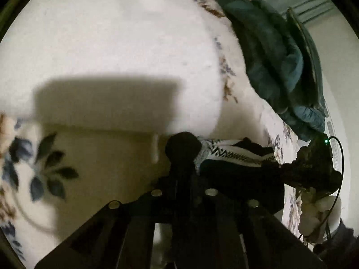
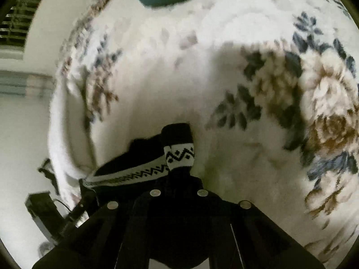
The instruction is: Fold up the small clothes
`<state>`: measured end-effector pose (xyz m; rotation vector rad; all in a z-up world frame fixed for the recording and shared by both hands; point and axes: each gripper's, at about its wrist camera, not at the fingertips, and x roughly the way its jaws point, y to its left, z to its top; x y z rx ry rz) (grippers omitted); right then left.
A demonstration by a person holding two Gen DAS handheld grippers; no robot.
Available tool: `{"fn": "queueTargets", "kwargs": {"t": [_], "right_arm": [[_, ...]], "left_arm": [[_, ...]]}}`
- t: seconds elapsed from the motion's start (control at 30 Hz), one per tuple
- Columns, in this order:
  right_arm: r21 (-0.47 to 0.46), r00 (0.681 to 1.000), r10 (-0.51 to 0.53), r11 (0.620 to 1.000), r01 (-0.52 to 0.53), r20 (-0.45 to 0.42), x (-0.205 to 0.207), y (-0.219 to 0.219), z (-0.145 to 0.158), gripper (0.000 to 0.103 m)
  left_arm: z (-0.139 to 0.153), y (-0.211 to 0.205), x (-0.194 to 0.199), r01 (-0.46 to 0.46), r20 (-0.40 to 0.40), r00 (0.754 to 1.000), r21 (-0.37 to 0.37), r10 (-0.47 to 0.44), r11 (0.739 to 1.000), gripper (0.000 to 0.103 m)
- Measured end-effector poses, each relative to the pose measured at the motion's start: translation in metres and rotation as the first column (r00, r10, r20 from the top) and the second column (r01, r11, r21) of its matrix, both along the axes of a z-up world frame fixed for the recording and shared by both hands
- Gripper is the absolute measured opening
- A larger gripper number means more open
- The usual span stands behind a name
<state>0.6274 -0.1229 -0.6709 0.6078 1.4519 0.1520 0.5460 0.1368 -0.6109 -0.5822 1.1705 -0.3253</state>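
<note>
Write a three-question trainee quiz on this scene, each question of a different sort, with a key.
1. True or false: both tongs are shut on the patterned sock.
2. What colour is the bundle of cloth at the far edge of the floral blanket? A red, B teal, C yellow.
3. Fill in: the sock's white band carries a black ____ pattern.

Key: 1 true; 2 B; 3 zigzag.

Light: dim, hard; bright on blanket [image 1: 112, 33] upper left.
Shadow: blocky, centre-left.
Blur: flowers [image 2: 314, 103] smeared at right.
Edges: fisheye-bent, black corners.
</note>
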Motion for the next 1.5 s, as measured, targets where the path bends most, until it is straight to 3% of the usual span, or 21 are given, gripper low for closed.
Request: {"fn": "queueTargets", "kwargs": {"t": [0.07,0.1,0.13,0.17,0.3,0.5,0.67,0.8,0.9,1.17,1.33,1.4,1.43,1.47,1.5], "right_arm": [[0.009,1.0,0.009,1.0,-0.009,-0.011,-0.004,0.0,0.006,0.017],[0.017,1.0,0.02,1.0,-0.02,-0.009,-0.008,-0.001,0.011,0.023],[0.024,0.999,0.035,0.999,-0.035,-0.007,-0.015,-0.002,0.018,0.039],[0.035,0.999,0.047,0.998,-0.047,0.002,-0.026,-0.005,0.027,0.047],[0.082,0.996,0.083,0.993,-0.085,0.021,-0.087,-0.021,0.062,0.048],[0.136,0.986,0.158,0.979,-0.15,-0.051,-0.23,-0.038,0.082,0.05],[0.19,0.961,0.198,0.968,-0.161,-0.191,-0.363,-0.04,0.048,0.051],[0.232,0.933,0.161,0.969,-0.087,-0.322,-0.454,-0.038,-0.005,0.051],[0.256,0.914,0.145,0.965,-0.047,-0.378,-0.499,-0.029,-0.038,0.051],[0.278,0.914,0.131,0.96,-0.021,-0.383,-0.539,-0.001,-0.079,0.051],[0.283,0.921,0.115,0.959,-0.005,-0.373,-0.535,0.014,-0.082,0.052],[0.294,0.924,0.102,0.956,0.012,-0.369,-0.537,0.014,-0.081,0.05],[0.305,0.927,0.099,0.952,0.018,-0.361,-0.538,0.014,-0.079,0.042],[0.327,0.931,0.098,0.945,0.023,-0.351,-0.538,0.011,-0.076,0.023],[0.346,0.935,0.09,0.937,0.037,-0.343,-0.537,0.012,-0.073,0.018]], "left_arm": [[0.009,0.006,-0.008,-0.018,-0.015,1.0,0.0,0.018,1.0,0.033],[0.017,0.01,-0.015,-0.028,-0.014,1.0,-0.003,0.028,1.0,0.049],[0.027,0.014,-0.024,-0.039,0.008,0.999,-0.026,0.039,0.999,0.056],[0.037,0.018,-0.036,-0.051,0.027,0.998,-0.041,0.052,0.998,0.056],[0.082,0.03,-0.103,-0.074,0.071,0.994,-0.047,0.077,0.996,0.056],[0.112,0.035,-0.245,-0.093,0.009,0.996,-0.009,0.093,0.996,0.06],[0.076,0.023,-0.366,-0.121,-0.169,0.978,0.022,0.123,0.992,0.061],[0.037,0.007,-0.429,-0.111,-0.272,0.955,0.03,0.114,0.993,0.061],[0.016,-0.009,-0.449,-0.089,-0.315,0.944,0.029,0.094,0.996,0.061],[-0.016,-0.025,-0.466,-0.019,-0.348,0.937,-0.02,0.011,1.0,0.061],[-0.026,-0.022,-0.469,-0.065,-0.335,0.942,-0.075,0.036,0.995,0.067],[-0.023,-0.023,-0.471,-0.083,-0.322,0.945,-0.083,0.052,0.993,0.065],[-0.021,-0.023,-0.473,-0.087,-0.313,0.948,-0.088,0.056,0.992,0.043],[-0.018,-0.027,-0.474,-0.086,-0.309,0.95,-0.093,0.054,0.992,0.02],[-0.016,-0.029,-0.476,-0.079,-0.307,0.95,-0.074,0.053,0.994,0.008]]}}
